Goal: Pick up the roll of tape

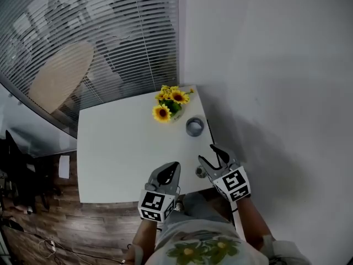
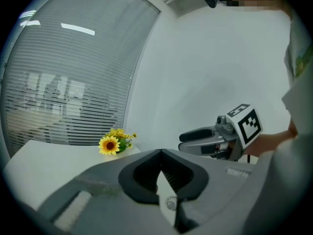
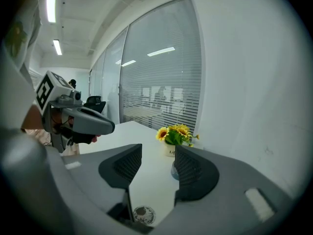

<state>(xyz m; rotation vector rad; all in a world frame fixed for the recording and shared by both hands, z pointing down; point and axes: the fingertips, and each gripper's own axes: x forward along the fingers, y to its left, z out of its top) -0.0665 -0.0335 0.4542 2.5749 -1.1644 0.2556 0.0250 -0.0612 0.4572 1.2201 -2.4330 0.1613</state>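
Note:
The roll of tape (image 1: pixel 194 127), grey and lying flat, sits near the right edge of the white table (image 1: pixel 116 148), just in front of the sunflower pot. My right gripper (image 1: pixel 209 154) hovers a short way on the near side of it, open, with nothing between its jaws. In the right gripper view only a sliver of the tape (image 3: pixel 173 171) shows beside the right jaw of that gripper (image 3: pixel 158 153). My left gripper (image 1: pixel 170 169) is over the table's front edge, shut and empty; its own view shows the left gripper (image 2: pixel 160 153) with the jaw tips meeting.
A small pot of yellow sunflowers (image 1: pixel 171 104) stands right behind the tape, near the back right corner. A white wall runs along the table's right side, and window blinds (image 1: pixel 110 32) stand behind it. The right gripper (image 2: pixel 215 138) shows beside the left one.

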